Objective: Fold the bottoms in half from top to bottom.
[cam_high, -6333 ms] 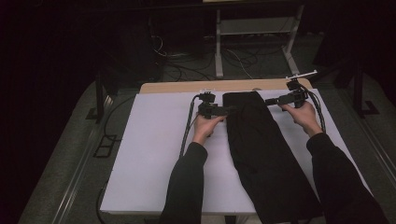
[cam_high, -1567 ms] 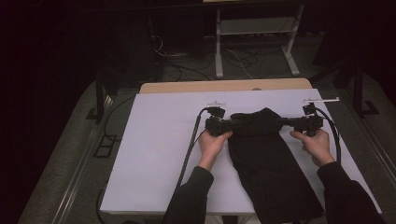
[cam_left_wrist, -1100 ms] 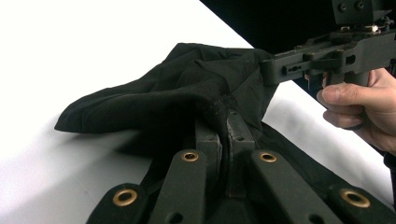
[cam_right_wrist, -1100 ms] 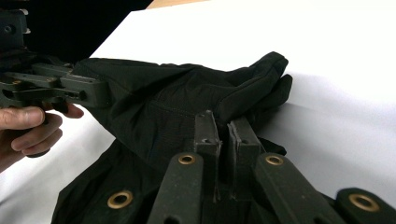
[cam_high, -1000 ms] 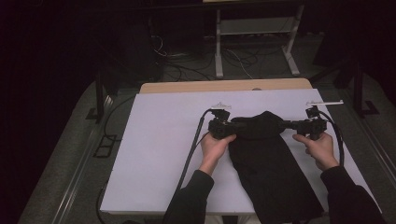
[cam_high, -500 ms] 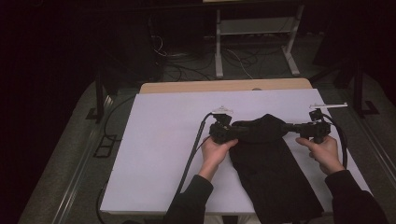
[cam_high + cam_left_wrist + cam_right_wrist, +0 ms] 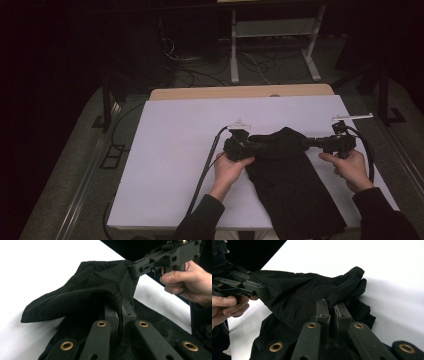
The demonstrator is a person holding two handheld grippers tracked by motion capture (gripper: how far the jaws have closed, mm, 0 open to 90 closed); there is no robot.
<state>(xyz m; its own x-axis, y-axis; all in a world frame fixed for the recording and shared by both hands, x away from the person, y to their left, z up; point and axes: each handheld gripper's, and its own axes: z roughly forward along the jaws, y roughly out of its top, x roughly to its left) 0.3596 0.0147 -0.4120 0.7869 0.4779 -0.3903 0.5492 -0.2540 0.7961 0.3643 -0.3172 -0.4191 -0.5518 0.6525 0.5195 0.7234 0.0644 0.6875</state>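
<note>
the black garment [image 7: 292, 185] is a dark, matte woven cloth, long and narrow, lying flat on the white table cover [image 7: 175, 150] with its near end reaching the table edge by your forearms. its far end is raised off the cover and bunched into a soft hump that hangs between your two tools. in the left gripper view the cloth [image 7: 82, 297] shows a thick rolled hem curling over the jaw tips, with a loose flap spreading away to the left of the jaws onto the white surface. in the right gripper view the cloth [image 7: 312, 292] shows a stitched seam just ahead of the jaws and a folded corner projecting up and to the right of them.

your left gripper [image 7: 239, 146] has its jaws pressed together on the raised edge of the garment; the fabric sits pinched between the two pads. your right gripper [image 7: 336, 143] likewise has its jaws closed on the opposite side of the raised edge, fabric trapped between the pads. the two tools point toward each other, with the hump of cloth directly between their tips.

your left hand [image 7: 227, 170] is just behind the left tool, your right hand [image 7: 352, 169] just behind the right tool. a cable [image 7: 205, 170] trails from the left tool back toward you across the cover.
</note>
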